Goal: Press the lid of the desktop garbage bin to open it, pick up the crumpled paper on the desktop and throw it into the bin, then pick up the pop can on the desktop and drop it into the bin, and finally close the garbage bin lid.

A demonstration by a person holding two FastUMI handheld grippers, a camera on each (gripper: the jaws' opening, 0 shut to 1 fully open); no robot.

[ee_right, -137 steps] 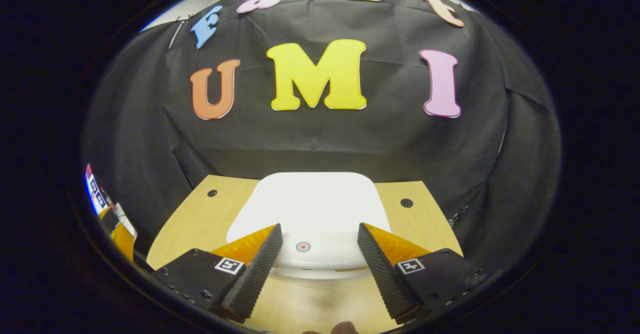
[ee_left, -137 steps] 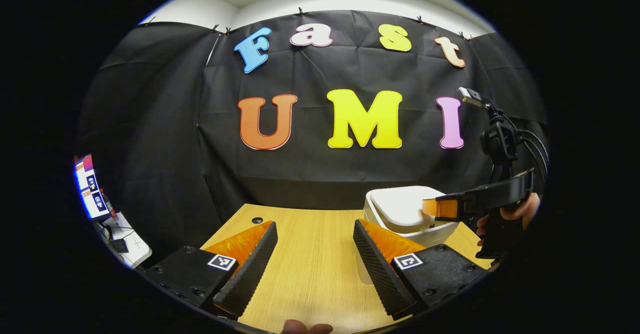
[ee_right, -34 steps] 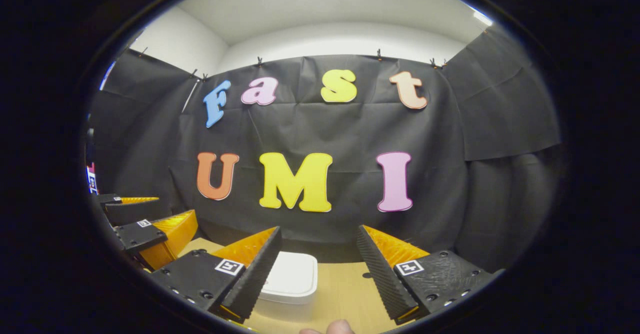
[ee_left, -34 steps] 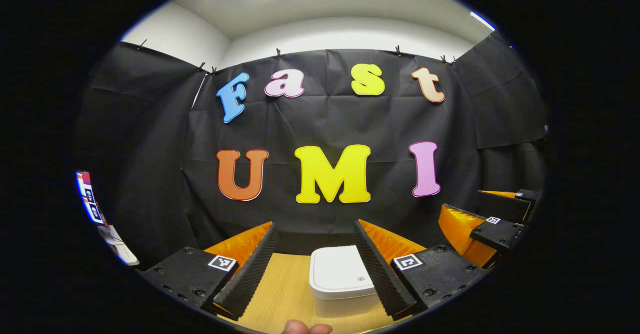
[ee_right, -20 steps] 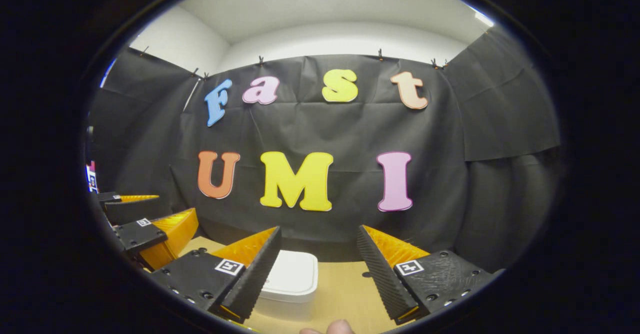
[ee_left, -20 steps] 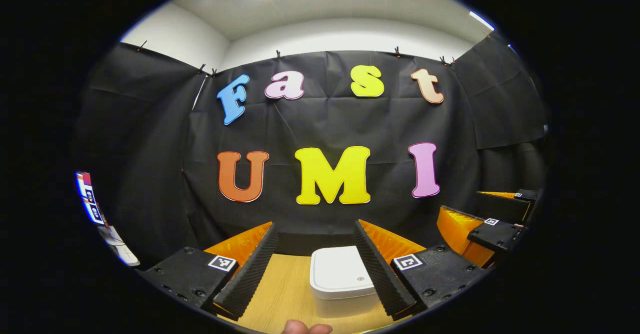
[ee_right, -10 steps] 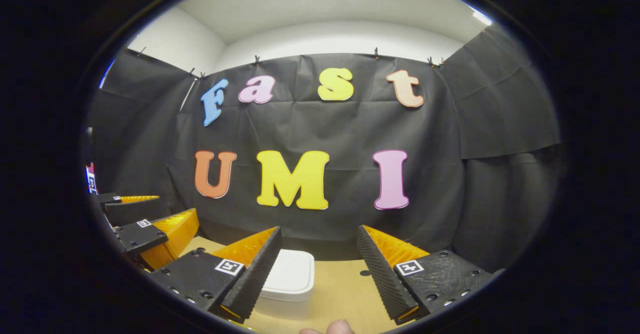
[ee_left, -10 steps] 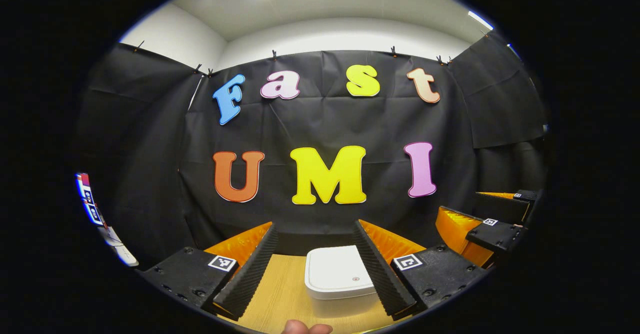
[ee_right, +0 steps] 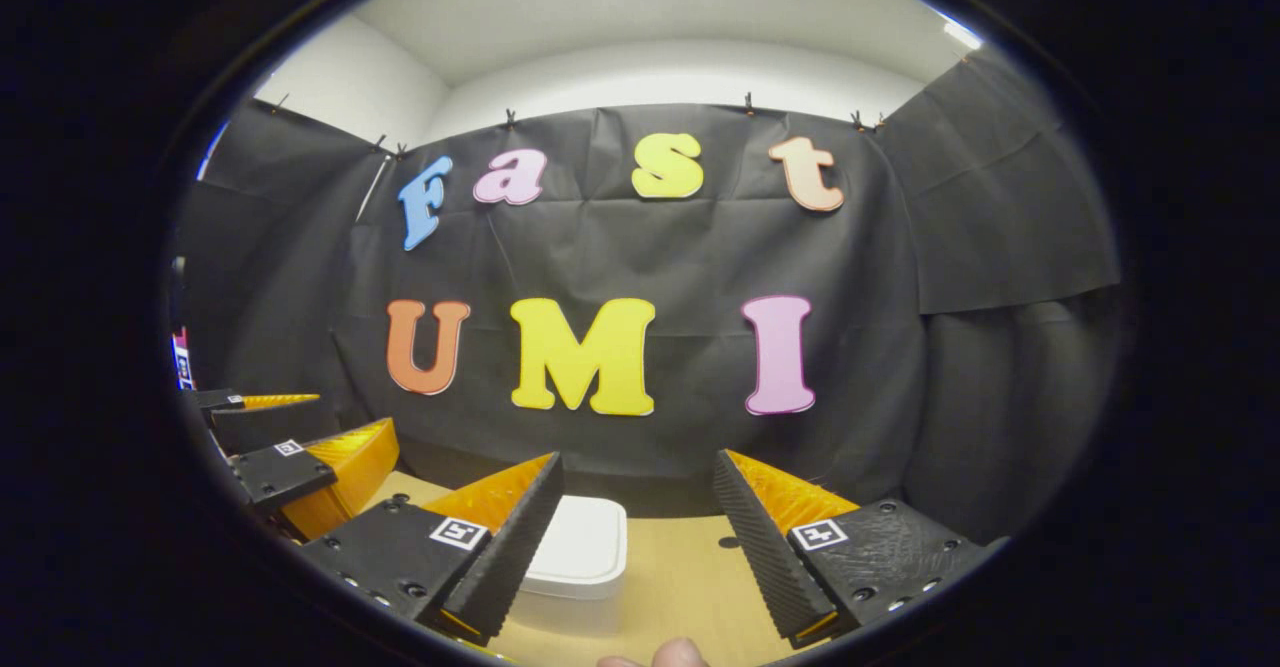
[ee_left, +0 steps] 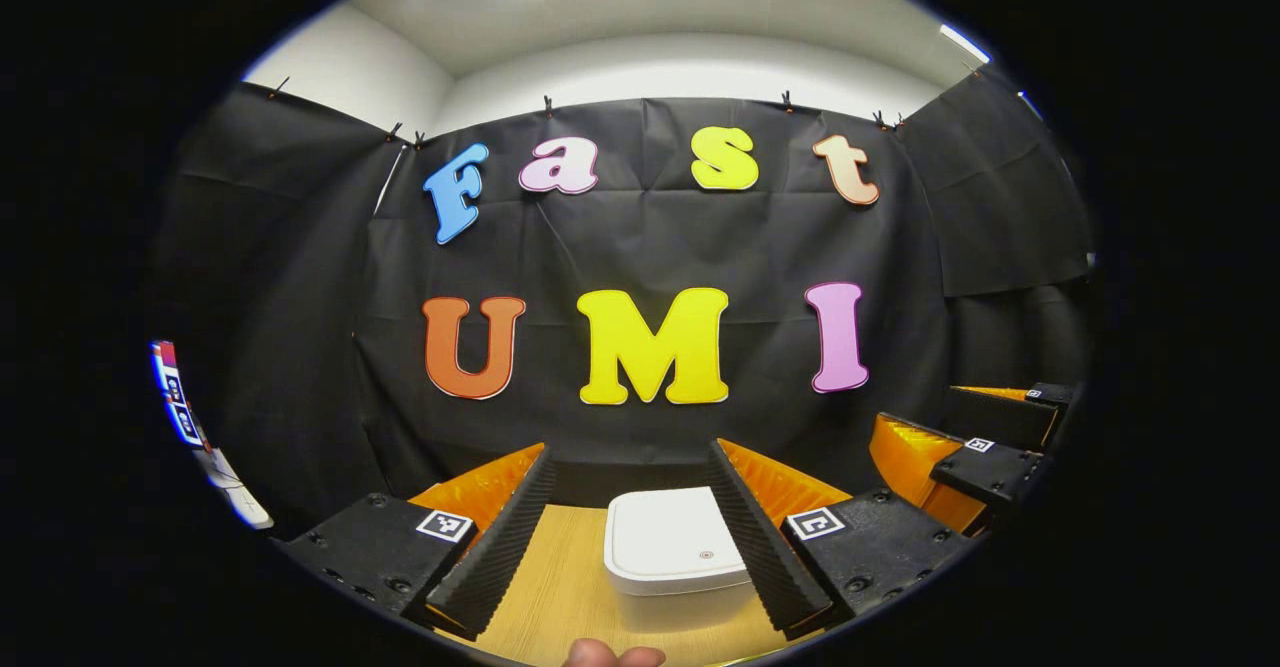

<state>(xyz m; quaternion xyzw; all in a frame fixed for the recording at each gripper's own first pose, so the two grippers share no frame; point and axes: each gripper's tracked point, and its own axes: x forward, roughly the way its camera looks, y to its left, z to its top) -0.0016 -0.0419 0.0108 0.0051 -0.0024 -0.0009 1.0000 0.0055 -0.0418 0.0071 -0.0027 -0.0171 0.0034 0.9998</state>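
Left gripper view: the left gripper [ee_left: 632, 527] is held released, its fingers spread wide with nothing between them, above the near edge of the wooden desktop [ee_left: 560, 587]. The white garbage bin [ee_left: 675, 557] is seen with its lid down, standing well in from the desktop's edges. The right gripper [ee_left: 935, 447] is seen at the right. From the right gripper view, the right gripper [ee_right: 640, 532] is likewise released and empty, with the garbage bin [ee_right: 585, 552] ahead on its left.
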